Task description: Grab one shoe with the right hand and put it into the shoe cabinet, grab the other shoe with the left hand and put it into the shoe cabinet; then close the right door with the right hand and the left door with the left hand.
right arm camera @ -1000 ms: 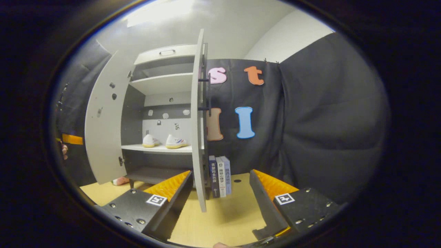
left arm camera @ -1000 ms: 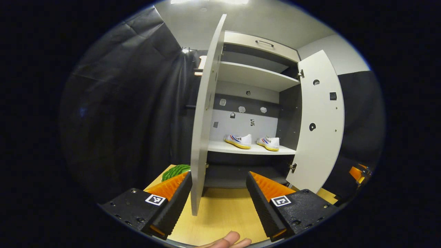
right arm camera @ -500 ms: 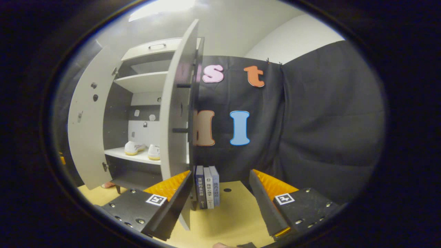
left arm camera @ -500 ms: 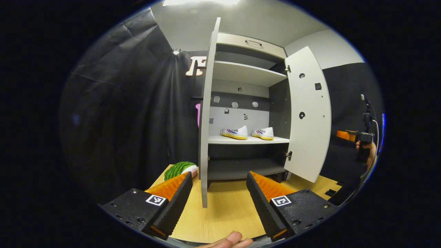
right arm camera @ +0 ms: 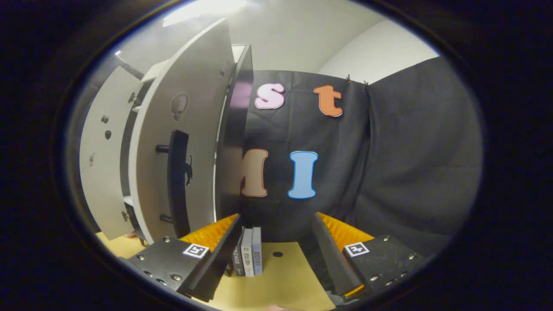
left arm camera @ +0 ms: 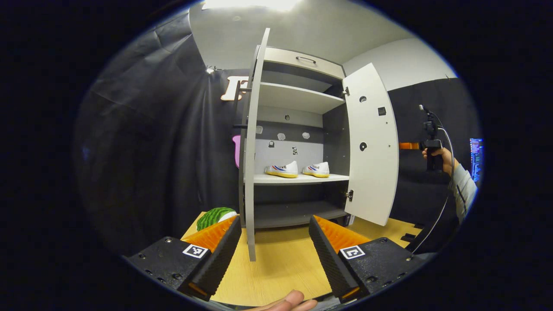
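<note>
Both views are lit from overhead: a ceiling light (left arm camera: pixel 250 4) glares white at twelve o'clock in the left gripper view and at eleven in the right gripper view. The shoe cabinet (left arm camera: pixel 298 142) interior is evenly bright and sharp. The black cloth (left arm camera: pixel 142 164) absorbs light and reads dim. Fisheye distortion bows the right door (right arm camera: pixel 181 147) and softens things toward the rims.

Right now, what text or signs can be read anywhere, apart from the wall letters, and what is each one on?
Shoes: blue and red side lettering, too small to read.
Books: spine print, too blurred to read.
Square black-and-white tag on a left gripper finger: a pattern, no words.
Similar tag on a right gripper finger: a pattern, no words.
</note>
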The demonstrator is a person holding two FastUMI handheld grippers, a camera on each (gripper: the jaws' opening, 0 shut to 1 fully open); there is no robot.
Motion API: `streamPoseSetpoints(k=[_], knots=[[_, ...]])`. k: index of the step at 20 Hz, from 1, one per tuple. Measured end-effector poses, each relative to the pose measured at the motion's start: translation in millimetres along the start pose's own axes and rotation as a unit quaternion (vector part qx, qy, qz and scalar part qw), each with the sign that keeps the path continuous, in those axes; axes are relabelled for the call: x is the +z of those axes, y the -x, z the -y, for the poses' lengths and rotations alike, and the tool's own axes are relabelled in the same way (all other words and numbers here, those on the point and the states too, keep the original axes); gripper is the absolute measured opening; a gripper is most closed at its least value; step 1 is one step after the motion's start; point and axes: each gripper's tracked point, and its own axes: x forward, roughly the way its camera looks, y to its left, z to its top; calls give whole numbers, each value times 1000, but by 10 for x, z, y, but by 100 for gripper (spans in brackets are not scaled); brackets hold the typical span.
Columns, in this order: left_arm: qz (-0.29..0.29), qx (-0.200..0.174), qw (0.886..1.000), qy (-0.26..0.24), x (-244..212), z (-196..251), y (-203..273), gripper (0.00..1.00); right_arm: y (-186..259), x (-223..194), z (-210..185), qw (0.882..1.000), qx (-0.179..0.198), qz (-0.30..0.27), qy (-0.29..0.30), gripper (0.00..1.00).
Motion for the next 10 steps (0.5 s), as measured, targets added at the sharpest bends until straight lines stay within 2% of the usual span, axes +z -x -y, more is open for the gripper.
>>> streamPoseSetpoints(k=[1,2,3,6,7,8,10], knots=[[-1,-1,1000,1,-1,7,-5,95,-66,39,-28,1000,4,-1,-6,98],[-1,-1,1000,4,-3,9,-14,99,-113,76,-82,1000,10,-1,-8,98],[-3,1,1000,5,-8,10,-23,95,-145,120,-168,1000,19,2,-12,99],[-8,5,1000,4,-42,-31,-47,95,-217,154,-538,998,61,-3,-29,98],[-10,6,1000,7,-47,-45,-56,91,-204,143,-548,998,58,-9,-17,98],[-10,8,1000,11,-55,-59,-53,95,-175,169,-565,998,56,-8,-9,82],[-6,8,1000,14,-50,-78,-72,95,-174,171,-612,999,49,-11,-6,84]])
